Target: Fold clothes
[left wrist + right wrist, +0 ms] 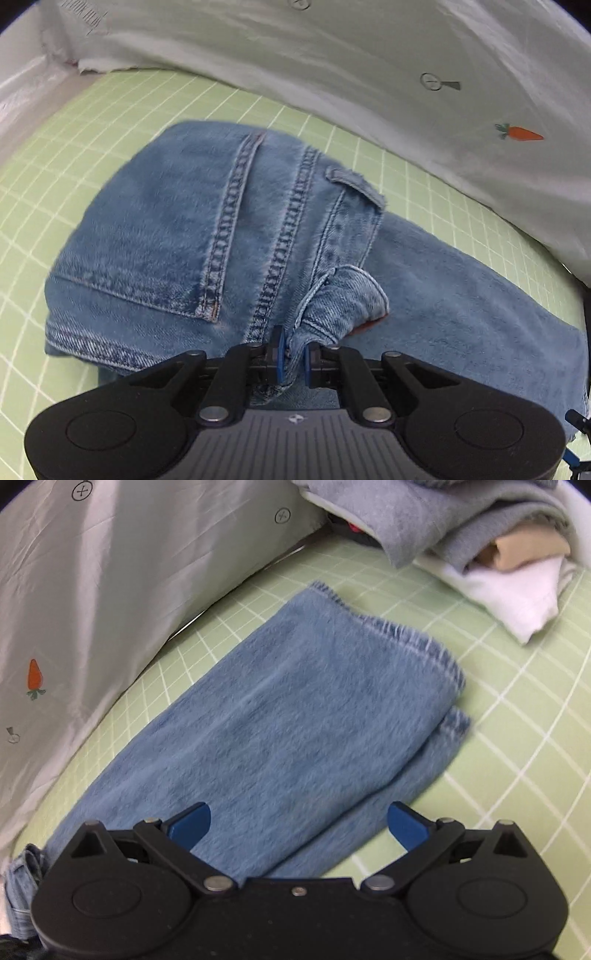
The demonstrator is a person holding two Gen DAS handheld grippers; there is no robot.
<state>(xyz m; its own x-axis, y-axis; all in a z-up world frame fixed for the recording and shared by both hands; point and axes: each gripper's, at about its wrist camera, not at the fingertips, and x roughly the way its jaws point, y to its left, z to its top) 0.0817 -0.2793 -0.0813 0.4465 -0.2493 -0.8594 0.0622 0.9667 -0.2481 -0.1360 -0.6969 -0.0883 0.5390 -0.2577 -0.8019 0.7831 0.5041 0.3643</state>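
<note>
Pinching a bunched fold of the jeans (236,229), the left hand-held gripper (293,360) is closed; the right hand-held gripper (299,823) hovers spread wide above the legs.

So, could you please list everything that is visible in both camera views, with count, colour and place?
jeans: one pair, blue denim, lying on the mat; waist end in the left view, frayed leg hems in the right view
cutting mat: one, light green with white grid, under the jeans
printed sheet: one, white-grey with small carrot prints, along the far edge of the mat
clothes pile: one heap, grey, beige and white, far right corner of the mat
left hand-held gripper: black with blue pads, shut on a denim fold at the waist
right hand-held gripper: black with blue pads, open above the legs
</note>
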